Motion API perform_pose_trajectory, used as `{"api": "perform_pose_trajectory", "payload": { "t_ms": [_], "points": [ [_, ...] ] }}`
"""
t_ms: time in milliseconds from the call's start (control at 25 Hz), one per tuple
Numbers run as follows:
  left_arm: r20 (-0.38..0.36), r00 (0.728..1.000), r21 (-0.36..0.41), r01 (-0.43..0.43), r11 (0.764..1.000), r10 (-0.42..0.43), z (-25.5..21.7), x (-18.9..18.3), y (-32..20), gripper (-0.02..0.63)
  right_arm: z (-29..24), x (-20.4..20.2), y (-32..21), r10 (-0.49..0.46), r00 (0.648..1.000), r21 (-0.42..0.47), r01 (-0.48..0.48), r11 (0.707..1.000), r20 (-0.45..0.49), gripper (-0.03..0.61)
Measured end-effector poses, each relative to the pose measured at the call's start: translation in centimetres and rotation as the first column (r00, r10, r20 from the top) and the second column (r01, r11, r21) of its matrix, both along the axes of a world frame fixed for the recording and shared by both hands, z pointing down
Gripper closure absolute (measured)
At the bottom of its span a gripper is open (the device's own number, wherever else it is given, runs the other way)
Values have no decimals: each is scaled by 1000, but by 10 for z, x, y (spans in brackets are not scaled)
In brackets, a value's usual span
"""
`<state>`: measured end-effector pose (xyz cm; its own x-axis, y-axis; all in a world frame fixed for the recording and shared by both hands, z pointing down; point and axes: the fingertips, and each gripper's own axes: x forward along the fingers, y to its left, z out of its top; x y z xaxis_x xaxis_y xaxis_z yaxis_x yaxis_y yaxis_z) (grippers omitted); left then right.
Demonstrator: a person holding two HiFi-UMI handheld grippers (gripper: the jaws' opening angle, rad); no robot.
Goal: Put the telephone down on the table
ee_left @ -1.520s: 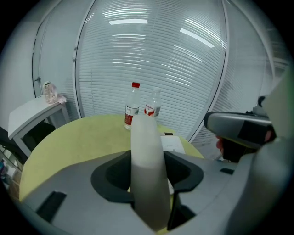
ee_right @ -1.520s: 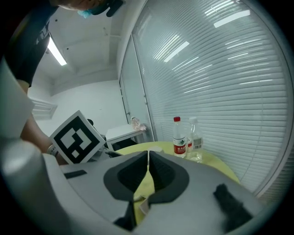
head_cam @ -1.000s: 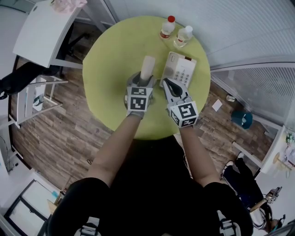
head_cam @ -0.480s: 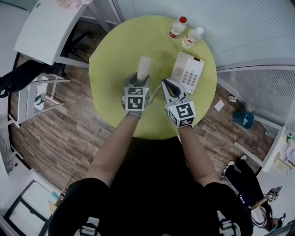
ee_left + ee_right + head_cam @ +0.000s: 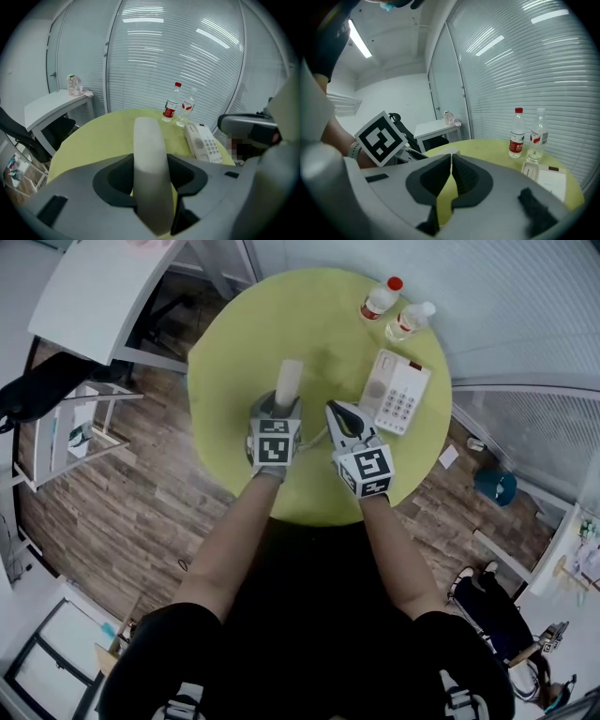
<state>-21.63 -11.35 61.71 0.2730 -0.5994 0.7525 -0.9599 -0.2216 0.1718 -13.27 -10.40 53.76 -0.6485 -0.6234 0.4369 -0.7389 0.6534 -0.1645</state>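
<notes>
left claw (image 5: 279, 412) is clamped on the pale telephone handset (image 5: 289, 381), which juts past its tips above the yellow-green counter (image 5: 234, 343). right claw (image 5: 339, 414) has its jaws together and empty. the telephone base (image 5: 398, 392) lies on the counter just right of the right claw. beyond the base stand a red-capped bottle (image 5: 381, 298) and a white-capped bottle (image 5: 409, 321), their red labels unreadable.

Round yellow-green table (image 5: 281, 324): fills upper middle of head view, plain matte top. White push-button telephone base (image 5: 398, 392): flat on top at right, near rim, keypad up, set askew. Red-capped clear plastic bottle (image 5: 380, 299), white-capped clear plastic bottle (image 5: 410, 322): upright, side by side at upper-right rim, just above telephone base.
</notes>
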Motion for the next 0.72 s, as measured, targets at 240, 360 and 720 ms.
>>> {"api": "perform_pose_trajectory", "payload": {
  "t_ms": [240,360,720],
  "points": [
    [5,999,-41,34,999,-34,26,-17,-2,393,16,-18,-4,-24,1000,-30,24,999,-8,558],
    [0,999,-64,54,997,-54,38,-24,0,393,23,-26,-5,-40,999,-42,39,998,-13,558],
    [-9,996,-115,92,989,-93,71,-37,6,393,52,-43,-5,-61,998,-103,60,993,-5,558]
  ]
}}
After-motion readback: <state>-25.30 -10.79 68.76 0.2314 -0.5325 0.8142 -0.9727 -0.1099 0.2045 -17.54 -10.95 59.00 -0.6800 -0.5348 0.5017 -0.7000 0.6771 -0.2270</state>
